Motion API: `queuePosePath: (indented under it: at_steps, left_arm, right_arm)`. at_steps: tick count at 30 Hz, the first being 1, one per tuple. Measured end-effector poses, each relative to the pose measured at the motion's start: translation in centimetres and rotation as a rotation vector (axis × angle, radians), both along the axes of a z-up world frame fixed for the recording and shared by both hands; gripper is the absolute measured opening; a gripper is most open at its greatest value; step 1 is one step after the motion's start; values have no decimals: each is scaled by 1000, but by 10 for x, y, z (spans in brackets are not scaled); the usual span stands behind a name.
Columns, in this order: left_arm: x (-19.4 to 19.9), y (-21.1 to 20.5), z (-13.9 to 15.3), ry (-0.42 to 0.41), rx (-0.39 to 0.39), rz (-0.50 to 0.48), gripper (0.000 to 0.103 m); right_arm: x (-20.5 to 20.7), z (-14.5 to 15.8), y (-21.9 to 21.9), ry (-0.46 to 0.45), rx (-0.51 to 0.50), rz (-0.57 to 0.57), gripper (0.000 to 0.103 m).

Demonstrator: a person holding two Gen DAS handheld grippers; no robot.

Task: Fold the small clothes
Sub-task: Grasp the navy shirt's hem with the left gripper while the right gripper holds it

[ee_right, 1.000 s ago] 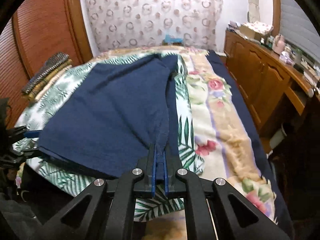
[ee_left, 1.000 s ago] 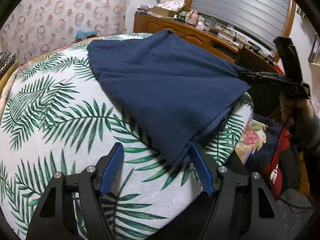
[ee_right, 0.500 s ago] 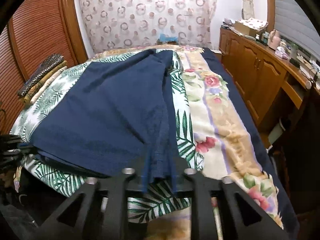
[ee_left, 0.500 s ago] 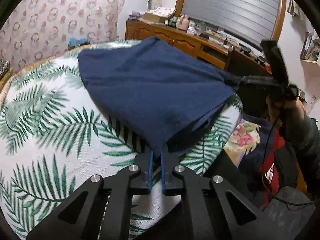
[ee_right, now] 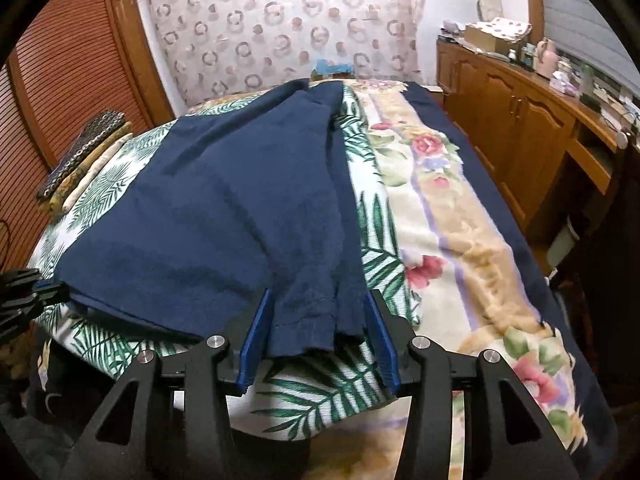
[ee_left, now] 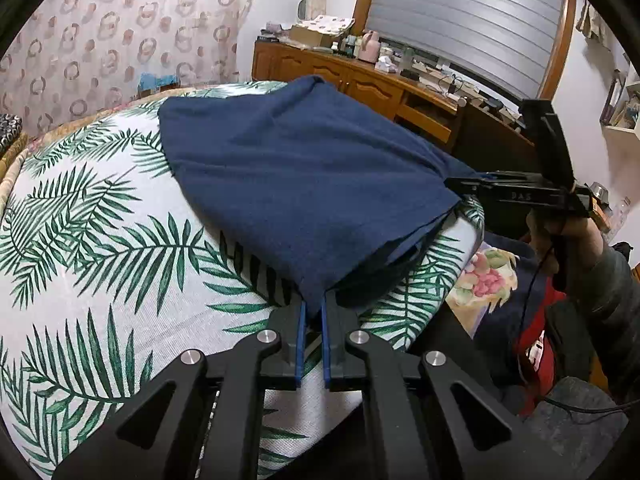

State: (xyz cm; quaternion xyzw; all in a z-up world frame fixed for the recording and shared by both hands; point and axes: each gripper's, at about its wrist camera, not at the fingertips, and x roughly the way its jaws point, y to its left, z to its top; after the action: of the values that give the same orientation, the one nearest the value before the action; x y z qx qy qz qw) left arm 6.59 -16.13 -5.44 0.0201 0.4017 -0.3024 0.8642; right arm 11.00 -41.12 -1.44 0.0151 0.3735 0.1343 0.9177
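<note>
We hold a navy garment (ee_left: 304, 184) on the bed, left hand-held gripper (ee_left: 313, 320) pinching a corner, right hand-held gripper (ee_right: 318, 332) letting go

From the left wrist we see the blue pads pressed narrow on the garment's near corner, and across the cloth the right hand-held gripper in a person's hand (ee_left: 560, 232); from the right wrist we see what that view hides: our jaws are opening, with a bunched hem lying loose between the pads, apart from both. Only here do the floral blanket (ee_right: 460, 216) beside the palm-leaf sheet (ee_right: 372, 276) and the louvred wardrobe (ee_right: 60, 80) show
</note>
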Motion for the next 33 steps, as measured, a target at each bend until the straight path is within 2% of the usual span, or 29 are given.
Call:
queuePosePath:
  at_steps: [2, 4, 6, 11, 16, 24, 29, 33]
  left_arm:
    - [1, 0, -2, 6, 3, 1, 7]
    - [1, -1, -3, 12, 2, 0, 7]
    - [1, -1, -4, 11, -3, -5, 7]
    - [-2, -3, 8, -41, -10, -4, 5]
    - [-9, 5, 45, -132, -75, 4, 5]
    - [-19, 21, 101, -234, -170, 2, 5]
    - [14, 25, 106, -228, -136, 37, 5]
    - [58, 29, 105, -216, -124, 76, 5]
  right_arm:
    - [0, 0, 0, 4, -1, 0, 49]
    - [1, 1, -2, 9, 7, 11, 42]
    - [2, 1, -3, 21, 43, 42, 21]
    - [1, 2, -7, 12, 70, 52, 10]
    - [-13, 11, -15, -55, 115, 18, 9]
    - [-52, 55, -20, -190, 155, 50, 8]
    - [-45, 72, -23, -231, 157, 73, 8]
    - [-11, 82, -17, -245, 148, 90, 8]
